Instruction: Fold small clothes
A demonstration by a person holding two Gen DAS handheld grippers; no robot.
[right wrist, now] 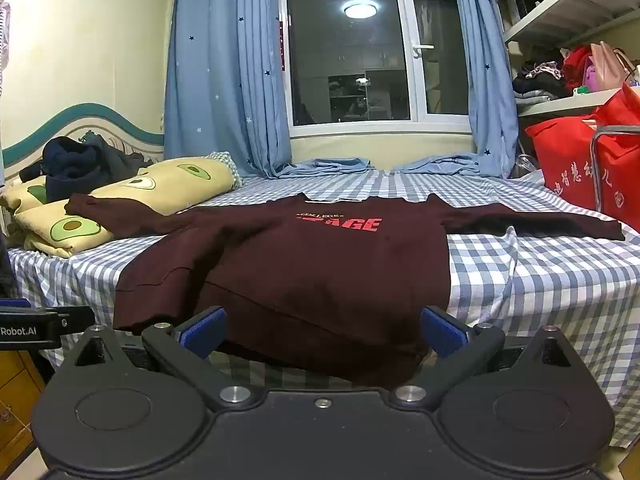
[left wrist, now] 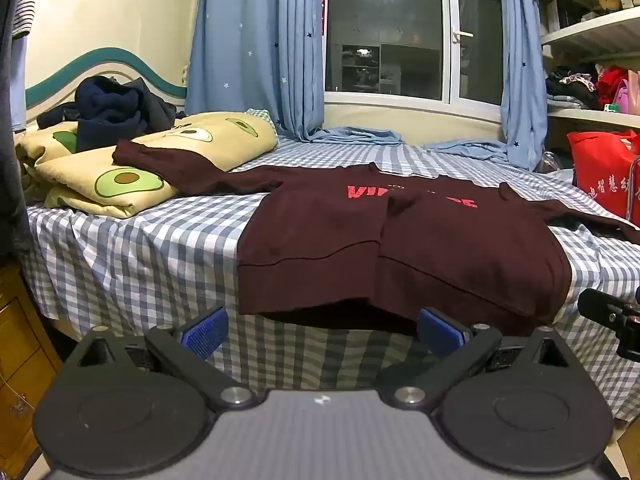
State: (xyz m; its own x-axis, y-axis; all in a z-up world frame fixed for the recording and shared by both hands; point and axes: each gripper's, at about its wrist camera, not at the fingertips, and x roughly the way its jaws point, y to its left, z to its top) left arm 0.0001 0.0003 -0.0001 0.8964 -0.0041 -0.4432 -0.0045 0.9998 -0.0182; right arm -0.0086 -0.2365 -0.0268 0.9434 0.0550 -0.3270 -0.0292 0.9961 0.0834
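Note:
A dark maroon sweatshirt (left wrist: 400, 240) with red lettering lies face up on the checked bed (left wrist: 140, 248), sleeves spread wide. Its left sleeve rests on the avocado-print quilt (left wrist: 132, 172). The hem hangs a little over the bed's near edge. My left gripper (left wrist: 322, 334) is open just in front of the hem, nothing between its blue pads. In the right wrist view the same sweatshirt (right wrist: 312, 264) fills the middle, and my right gripper (right wrist: 322, 332) is open wide, low before the hem, its pads at either side of the hanging edge without pressing it.
Dark clothes (left wrist: 116, 108) are piled on the quilt by the headboard. A red bag (right wrist: 576, 168) stands at the bed's right end under shelves (right wrist: 568, 100). Blue curtains (right wrist: 224, 80) flank the window, their ends on the bed. A wooden drawer unit (left wrist: 20, 340) stands at lower left.

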